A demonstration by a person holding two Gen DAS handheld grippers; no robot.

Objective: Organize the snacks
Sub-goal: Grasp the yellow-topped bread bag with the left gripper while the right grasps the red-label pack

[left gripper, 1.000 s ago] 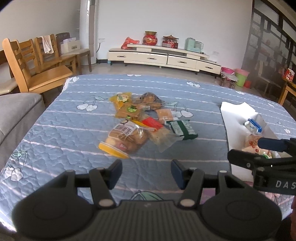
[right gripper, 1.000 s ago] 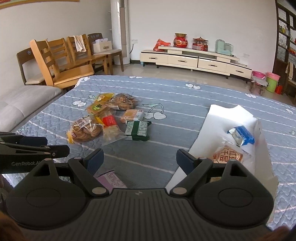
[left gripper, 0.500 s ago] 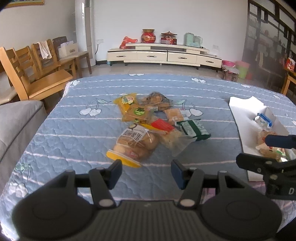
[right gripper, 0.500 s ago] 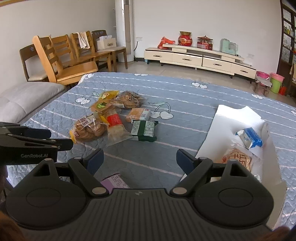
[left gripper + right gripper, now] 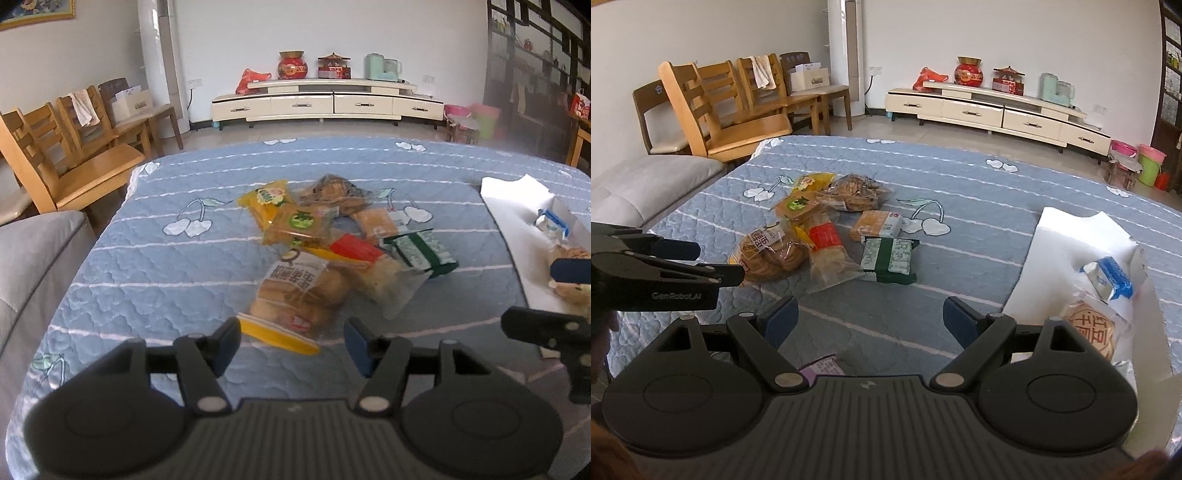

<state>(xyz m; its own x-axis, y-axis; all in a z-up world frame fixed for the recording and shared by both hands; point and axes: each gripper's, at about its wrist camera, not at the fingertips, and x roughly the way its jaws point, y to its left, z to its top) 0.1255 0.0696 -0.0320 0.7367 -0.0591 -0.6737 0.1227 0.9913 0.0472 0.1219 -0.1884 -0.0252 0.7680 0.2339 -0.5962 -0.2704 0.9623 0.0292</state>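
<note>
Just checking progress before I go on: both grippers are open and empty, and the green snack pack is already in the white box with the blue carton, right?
Not quite. The green snack pack still lies on the blue quilt beside the pile, outside the white box, as the right wrist view shows. The blue carton is in the box, and the left gripper and right gripper are open and empty.

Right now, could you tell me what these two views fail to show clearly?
- Purple packet, right wrist view: mostly hidden behind the right gripper body.
- White box, left wrist view: cut by the right edge; contents partly hidden by the right gripper's fingers.
- Round biscuit bag, left wrist view: blurred; label unreadable.
</note>
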